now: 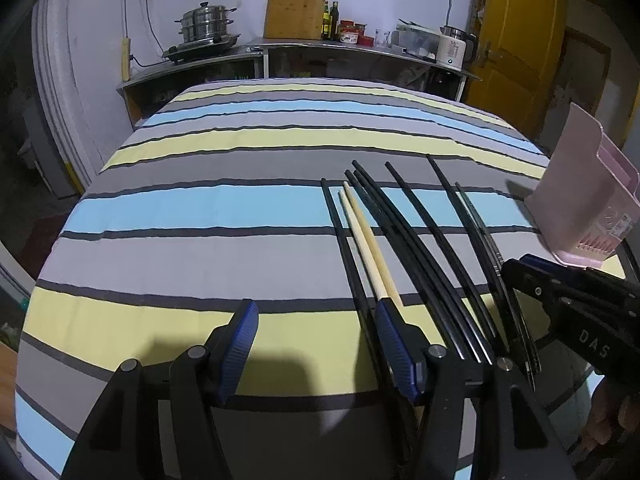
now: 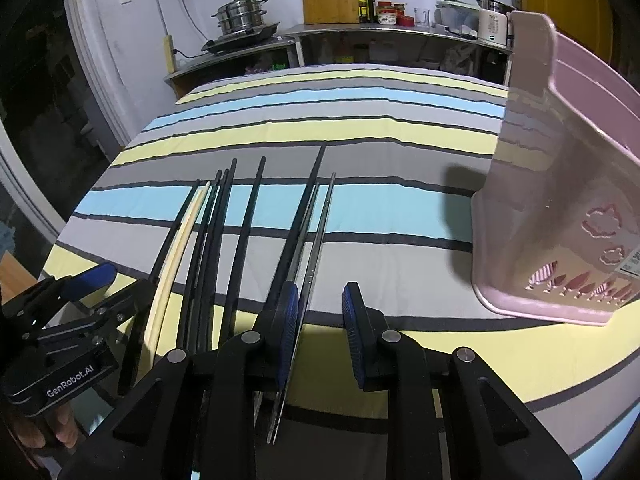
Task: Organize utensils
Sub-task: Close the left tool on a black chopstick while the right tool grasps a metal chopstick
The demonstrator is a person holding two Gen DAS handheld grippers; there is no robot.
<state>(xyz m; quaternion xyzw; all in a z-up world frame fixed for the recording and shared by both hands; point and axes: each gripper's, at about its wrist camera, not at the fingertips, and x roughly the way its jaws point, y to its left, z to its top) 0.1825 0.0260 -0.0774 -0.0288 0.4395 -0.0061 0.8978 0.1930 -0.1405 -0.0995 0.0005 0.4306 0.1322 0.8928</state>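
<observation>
Chopsticks (image 2: 240, 224) lie lengthwise, running away from both; right hand-held gripper (image 2: 320, 320) open, nearest the rightmost pair; left hand-held gripper (image 1: 316, 344) open, empty.

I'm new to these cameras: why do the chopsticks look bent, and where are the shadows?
Left wrist view: fisheye bows the black chopsticks and darkens the corners; the left tongs shadow the striped cloth. Right wrist view: same curving; the pink basket casts a dark shadow leftward.
</observation>
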